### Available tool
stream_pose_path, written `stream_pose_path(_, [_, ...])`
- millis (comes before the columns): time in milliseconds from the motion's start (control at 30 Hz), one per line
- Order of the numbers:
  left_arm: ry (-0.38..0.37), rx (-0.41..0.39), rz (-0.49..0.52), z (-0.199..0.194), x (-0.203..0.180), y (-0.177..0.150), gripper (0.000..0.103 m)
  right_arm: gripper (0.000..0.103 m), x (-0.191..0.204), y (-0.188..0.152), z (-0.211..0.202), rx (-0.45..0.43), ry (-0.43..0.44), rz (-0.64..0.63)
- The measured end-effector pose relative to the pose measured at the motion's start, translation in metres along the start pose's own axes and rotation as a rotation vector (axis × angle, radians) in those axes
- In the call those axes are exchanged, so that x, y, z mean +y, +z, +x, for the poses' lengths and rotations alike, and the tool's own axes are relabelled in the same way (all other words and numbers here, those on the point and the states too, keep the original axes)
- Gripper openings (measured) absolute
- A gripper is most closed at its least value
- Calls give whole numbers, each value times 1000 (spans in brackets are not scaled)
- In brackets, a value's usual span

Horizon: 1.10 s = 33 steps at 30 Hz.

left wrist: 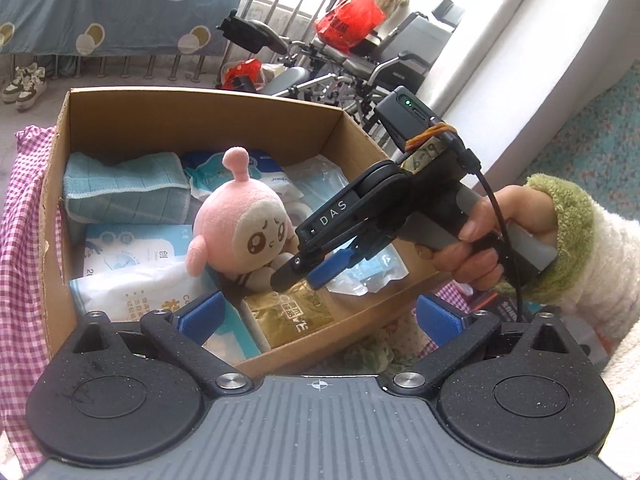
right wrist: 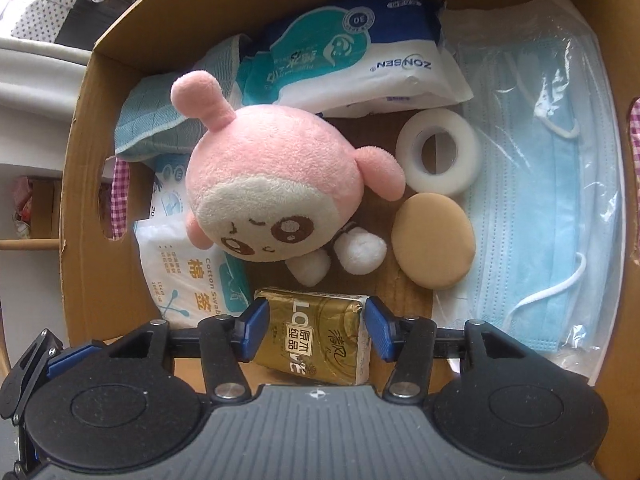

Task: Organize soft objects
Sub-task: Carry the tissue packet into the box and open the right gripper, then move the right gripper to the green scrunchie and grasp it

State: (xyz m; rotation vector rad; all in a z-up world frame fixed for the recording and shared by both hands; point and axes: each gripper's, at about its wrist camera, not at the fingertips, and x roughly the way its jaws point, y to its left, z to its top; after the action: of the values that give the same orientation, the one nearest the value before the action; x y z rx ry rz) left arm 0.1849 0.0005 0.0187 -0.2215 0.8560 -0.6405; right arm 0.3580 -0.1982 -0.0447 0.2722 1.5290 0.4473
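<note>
A cardboard box holds soft items: a pink plush doll, a folded teal towel, tissue and swab packs, face masks, a tape roll, a tan puff. My right gripper is low in the box, its blue pads on either side of a gold tissue pack, with a small gap at each side. It also shows in the left wrist view. My left gripper is open and empty at the box's near edge.
The box sits on pink checked cloth. Behind it are a wheelchair, red bags and a blue dotted sheet. Shoes stand on the floor at far left.
</note>
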Motion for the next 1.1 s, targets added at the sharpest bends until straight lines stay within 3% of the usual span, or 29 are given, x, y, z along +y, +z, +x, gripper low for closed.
stream_pose_path(133, [14, -2, 7, -1, -1, -5, 102, 56, 4, -5, -8, -39, -9, -15])
stream_pose_path(300, [25, -27, 16, -10, -7, -10, 102, 57, 1, -31, -53, -206, -8, -12])
stream_pose_path(400, [11, -37, 24, -18, -14, -14, 102, 57, -3, -67, -92, -340, 71, -4])
stream_pose_path(467, [0, -40, 27, -22, -19, -18, 102, 62, -9, -100, -115, -437, 124, 2])
stream_pose_path(600, [-10, -13, 52, -25, -31, -26, 102, 65, -27, -161, -134, -543, 193, 51])
stream_pose_path(833, [-23, 179, 137, 8, -51, -48, 102, 65, -65, -219, -94, -545, 272, 201])
stream_pose_path(967, [64, 250, 244, 40, -65, -69, 102, 65, -80, -224, -66, -511, 267, 251])
stream_pose_path(1100, [122, 270, 359, 64, -78, -83, 102, 65, -80, -220, -46, -494, 189, 226])
